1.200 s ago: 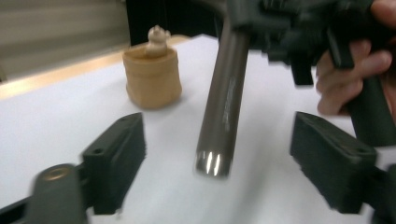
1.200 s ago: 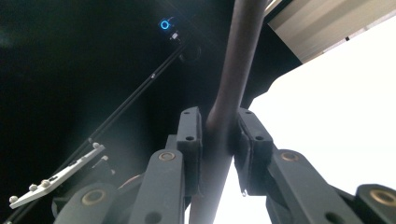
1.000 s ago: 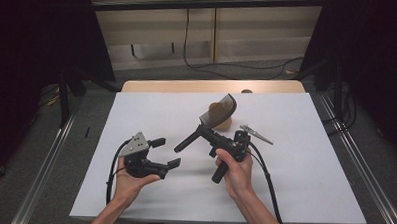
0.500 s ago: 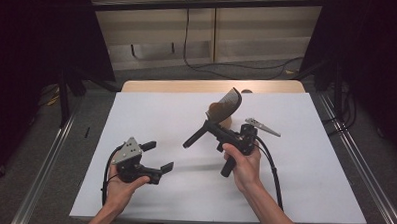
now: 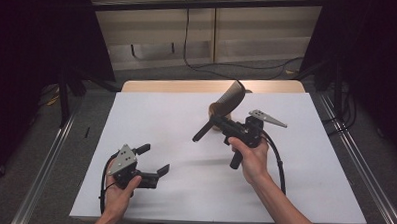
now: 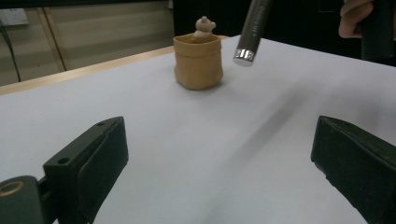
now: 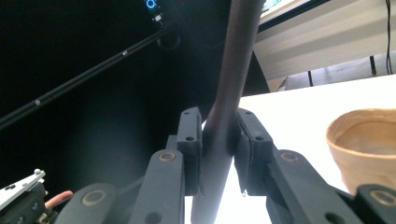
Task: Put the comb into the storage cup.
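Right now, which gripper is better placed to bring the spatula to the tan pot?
Right. The right gripper is already shut on the spatula, held just above the tan pot. The left gripper is open, empty and far nearer the table's front edge.

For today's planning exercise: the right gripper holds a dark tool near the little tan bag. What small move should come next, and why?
Probably tip the tool so its wide end comes down to the bag. The right gripper clamps the tool's handle, with the wide end raised over the bag, which stands open with a small figure inside. The left gripper is open and apart.
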`<state>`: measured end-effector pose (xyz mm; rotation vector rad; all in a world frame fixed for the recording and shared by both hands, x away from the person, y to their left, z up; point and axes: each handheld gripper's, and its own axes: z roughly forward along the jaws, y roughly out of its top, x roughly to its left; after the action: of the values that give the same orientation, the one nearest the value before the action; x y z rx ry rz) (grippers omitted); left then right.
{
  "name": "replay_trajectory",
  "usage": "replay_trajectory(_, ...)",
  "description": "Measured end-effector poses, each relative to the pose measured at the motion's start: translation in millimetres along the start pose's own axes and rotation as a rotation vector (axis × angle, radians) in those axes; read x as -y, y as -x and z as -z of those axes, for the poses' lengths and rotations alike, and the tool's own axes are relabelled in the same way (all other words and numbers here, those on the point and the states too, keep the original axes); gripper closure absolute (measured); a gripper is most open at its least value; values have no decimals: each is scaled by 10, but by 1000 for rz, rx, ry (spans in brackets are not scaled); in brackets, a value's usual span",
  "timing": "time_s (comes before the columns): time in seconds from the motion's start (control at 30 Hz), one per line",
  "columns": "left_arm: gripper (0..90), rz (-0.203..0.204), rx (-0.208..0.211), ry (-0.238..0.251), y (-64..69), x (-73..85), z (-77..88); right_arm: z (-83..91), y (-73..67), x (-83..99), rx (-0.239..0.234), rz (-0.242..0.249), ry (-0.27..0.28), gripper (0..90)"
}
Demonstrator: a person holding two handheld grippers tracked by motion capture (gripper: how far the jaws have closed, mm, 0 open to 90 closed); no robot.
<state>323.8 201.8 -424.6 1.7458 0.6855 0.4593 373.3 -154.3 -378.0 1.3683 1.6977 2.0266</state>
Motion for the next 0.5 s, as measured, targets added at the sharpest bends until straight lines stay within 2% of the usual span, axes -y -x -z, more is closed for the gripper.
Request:
replay_trajectory(0.03, 42, 4, -18, 13, -12, 27, 15, 4, 5, -11, 5, 20, -6, 735)
replay_trajectory(0.17, 42, 19, -36, 19, -21, 104, 34, 35, 34, -37, 17, 49, -5, 735)
replay_trajectory(0.23, 42, 11, -37, 22, -16, 115, 41, 56, 45, -48, 23, 64, -1, 735)
replay_trajectory(0.27, 42, 3, -40, 28, -16, 113, 47, 66, 46, -55, 28, 88, 0, 735)
replay_trajectory(0.37, 40, 7, -55, 49, -15, 106, 80, 97, 60, -75, 35, 115, 2, 735)
replay_trajectory(0.43, 35, 10, -49, 41, -29, 118, 90, 109, 72, -83, 39, 130, 5, 735)
replay_trajectory(0.5, 36, -7, -75, 26, -58, 142, 97, 114, 81, -88, 51, 153, 2, 735)
